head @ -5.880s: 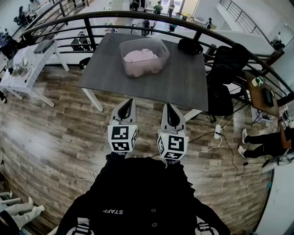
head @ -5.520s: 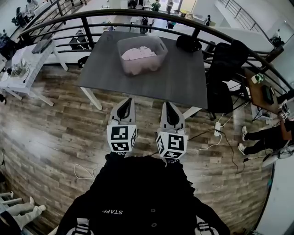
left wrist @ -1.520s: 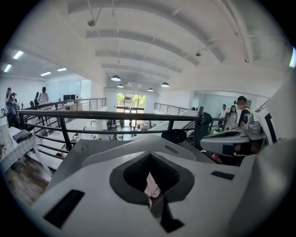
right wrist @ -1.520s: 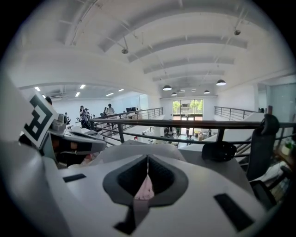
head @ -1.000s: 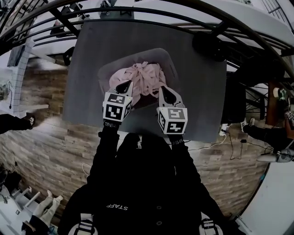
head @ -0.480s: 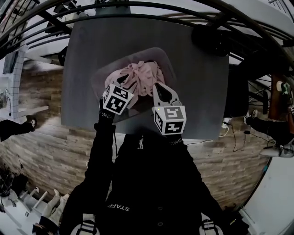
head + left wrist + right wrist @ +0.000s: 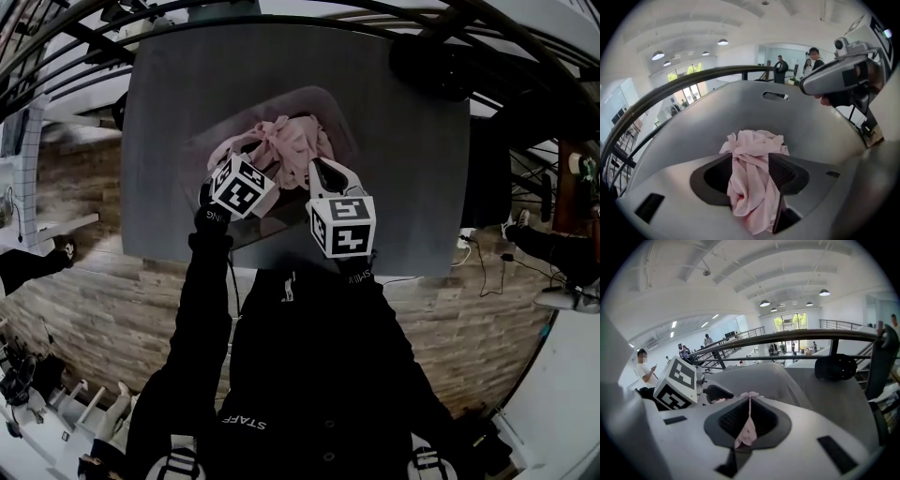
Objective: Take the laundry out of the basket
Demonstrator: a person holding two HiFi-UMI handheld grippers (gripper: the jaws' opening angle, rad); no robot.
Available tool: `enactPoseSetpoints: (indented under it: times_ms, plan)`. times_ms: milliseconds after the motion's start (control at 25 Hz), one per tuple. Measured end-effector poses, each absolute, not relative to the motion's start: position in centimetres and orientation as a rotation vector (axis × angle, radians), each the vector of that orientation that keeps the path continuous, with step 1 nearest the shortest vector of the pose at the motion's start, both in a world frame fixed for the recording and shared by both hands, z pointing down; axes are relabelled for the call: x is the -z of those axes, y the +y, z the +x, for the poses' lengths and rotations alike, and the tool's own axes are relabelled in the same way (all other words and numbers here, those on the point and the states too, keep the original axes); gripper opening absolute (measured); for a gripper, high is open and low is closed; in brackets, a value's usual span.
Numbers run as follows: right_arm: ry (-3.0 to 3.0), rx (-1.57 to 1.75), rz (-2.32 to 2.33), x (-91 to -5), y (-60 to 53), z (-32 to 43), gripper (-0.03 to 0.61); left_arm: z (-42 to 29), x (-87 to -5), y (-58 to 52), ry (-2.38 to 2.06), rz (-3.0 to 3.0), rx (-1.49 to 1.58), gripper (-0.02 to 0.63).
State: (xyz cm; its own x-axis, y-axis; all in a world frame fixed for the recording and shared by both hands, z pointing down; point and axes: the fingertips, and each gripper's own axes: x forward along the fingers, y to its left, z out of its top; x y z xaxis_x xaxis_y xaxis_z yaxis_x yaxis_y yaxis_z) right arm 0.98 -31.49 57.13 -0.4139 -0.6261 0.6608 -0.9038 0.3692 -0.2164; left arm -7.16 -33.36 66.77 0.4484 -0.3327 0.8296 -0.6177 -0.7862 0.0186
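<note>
left gripper view: left gripper (image 7: 750, 160) jaws stand partway apart, having just been opening, with pink laundry (image 7: 754, 139) bunched between them, not clamped. right gripper (image 7: 749, 411) jaws are closed on a thin strip of the same laundry. laundry lies heaped inside the grey basket (image 7: 801, 126). basket sits near the middle of the table (image 7: 159, 122).

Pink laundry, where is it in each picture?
Head view: the laundry is upper middle, inside the basket.
Left gripper view: the laundry is bottom middle, between the jaws of the left gripper, which have just been opening.
Right gripper view: a thin strip of laundry is bottom middle, pinched by the right gripper.
Shared landmark: the grey basket.
</note>
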Motion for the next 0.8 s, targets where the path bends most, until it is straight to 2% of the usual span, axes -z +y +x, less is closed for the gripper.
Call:
enactPoseSetpoints:
  times_ms: [360,800]
  plan:
    - [-2.159,-0.777,1.306,-57.6,-32.0,0.8,0.017,-7.2,-72.2,-33.4,-0.532,2.414,-1.593,0.345]
    - [-2.189,-0.763,1.301,-57.4,-32.1,1.3,0.017,-5.7,-77.0,-32.2,-0.242,2.367,-1.69,0.475]
